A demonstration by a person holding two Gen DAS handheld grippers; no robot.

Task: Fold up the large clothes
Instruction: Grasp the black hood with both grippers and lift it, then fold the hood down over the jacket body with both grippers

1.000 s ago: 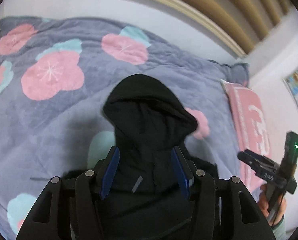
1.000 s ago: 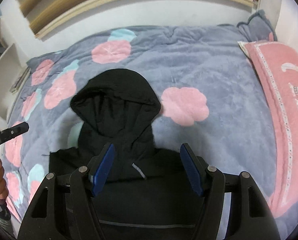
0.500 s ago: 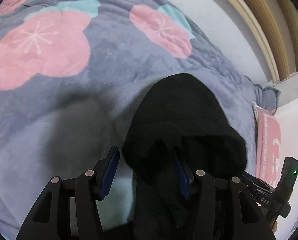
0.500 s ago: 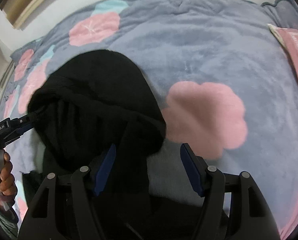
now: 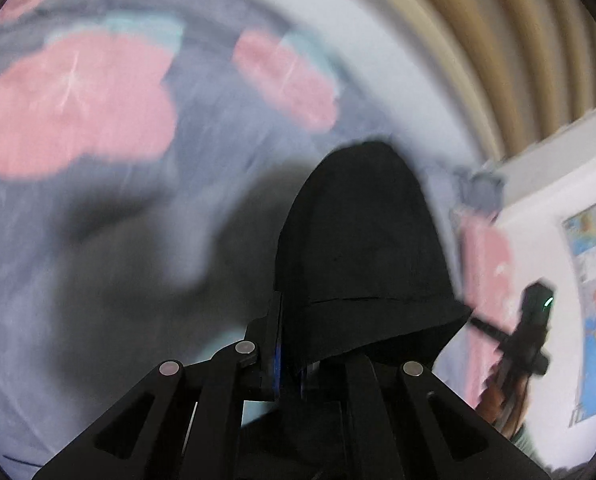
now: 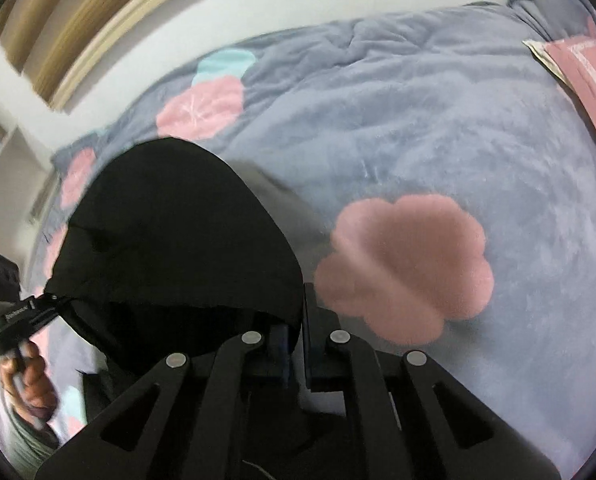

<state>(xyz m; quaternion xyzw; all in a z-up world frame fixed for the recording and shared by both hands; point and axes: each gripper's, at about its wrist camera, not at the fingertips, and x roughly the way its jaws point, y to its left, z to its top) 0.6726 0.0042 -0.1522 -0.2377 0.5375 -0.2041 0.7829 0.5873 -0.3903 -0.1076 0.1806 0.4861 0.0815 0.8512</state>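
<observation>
The hoodie [image 6: 178, 240] in my tools is matt black knit cloth, smooth and without sheen. My right tool [image 6: 294, 340] is matt black plastic with dull metal rivets, and so is my left tool [image 5: 290, 364]. The blanket [image 6: 417, 128] on the bed looks soft, fuzzy fleece.

We saw lots of open room on the soft blanket [image 6: 437, 128] to the right of the black hood [image 6: 170, 232]. The pink pillow [image 6: 589, 76] and the wall [image 6: 258, 12] blocked the far edges.
</observation>
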